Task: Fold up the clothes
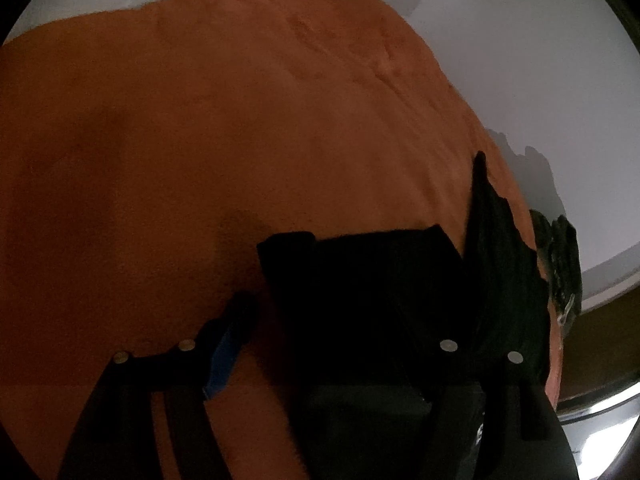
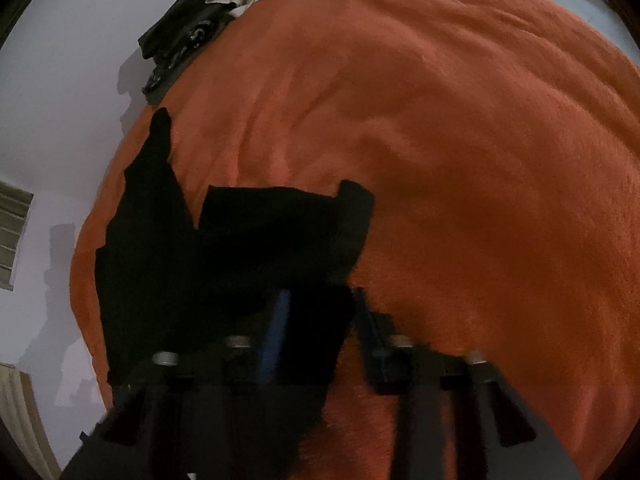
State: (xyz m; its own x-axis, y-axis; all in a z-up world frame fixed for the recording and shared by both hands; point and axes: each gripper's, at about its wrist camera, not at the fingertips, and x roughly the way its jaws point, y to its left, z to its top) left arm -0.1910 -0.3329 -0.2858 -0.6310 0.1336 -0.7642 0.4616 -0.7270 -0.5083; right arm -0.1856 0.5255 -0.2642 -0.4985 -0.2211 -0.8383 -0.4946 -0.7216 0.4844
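Observation:
A black garment point(image 2: 248, 248) lies partly folded on an orange blanket point(image 2: 480, 160); it also shows in the left wrist view point(image 1: 380, 280). My right gripper point(image 2: 320, 320) is open, its blue-padded fingers point(image 2: 276, 328) standing apart with the garment's near edge lying between them. My left gripper point(image 1: 332, 320) is open; its left finger point(image 1: 228, 344) rests on the blanket, and its right finger is hidden against the dark cloth.
A pile of dark clothes point(image 2: 200, 28) lies at the blanket's far left edge, also visible in the left wrist view point(image 1: 560, 264). A white wall point(image 1: 540, 60) borders the bed. A vent point(image 2: 12, 232) is on the wall at left.

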